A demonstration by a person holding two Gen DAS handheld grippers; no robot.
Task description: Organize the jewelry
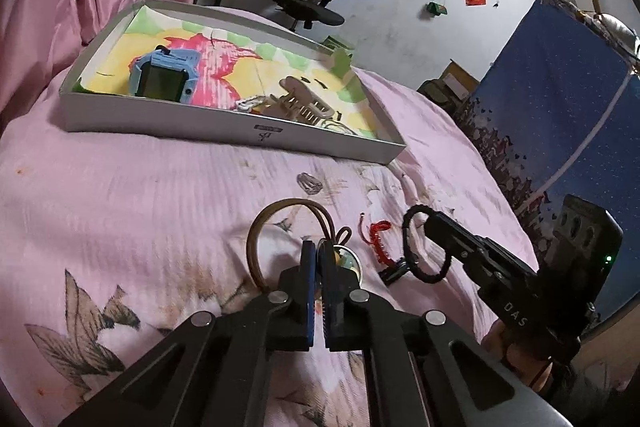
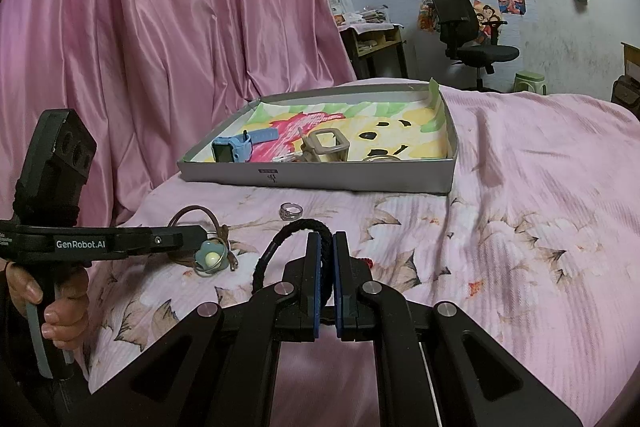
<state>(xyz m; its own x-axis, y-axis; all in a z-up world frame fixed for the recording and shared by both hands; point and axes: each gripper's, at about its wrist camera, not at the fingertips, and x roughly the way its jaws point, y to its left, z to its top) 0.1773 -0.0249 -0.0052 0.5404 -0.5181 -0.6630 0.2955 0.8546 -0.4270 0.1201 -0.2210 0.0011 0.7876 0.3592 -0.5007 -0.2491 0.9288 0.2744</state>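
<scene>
left tongs [image 1: 317, 247] clamped on the brown cord necklace [image 1: 256, 239] lying on the bed [image 1: 140, 187]; right tongs [image 2: 332, 239] pinching the black braided bracelet [image 2: 280, 239]; ring [image 2: 291, 210] sits loose near the tray [image 2: 320, 179]

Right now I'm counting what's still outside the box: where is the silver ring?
The silver ring lies loose on the pink bedspread, just in front of the grey box, beyond the black braided bracelet.

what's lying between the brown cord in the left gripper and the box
Only the silver ring lies on the bedspread between the brown cord and the box. It is flat and low. The box's near wall has to be cleared; nothing else visible blocks the way.
</scene>
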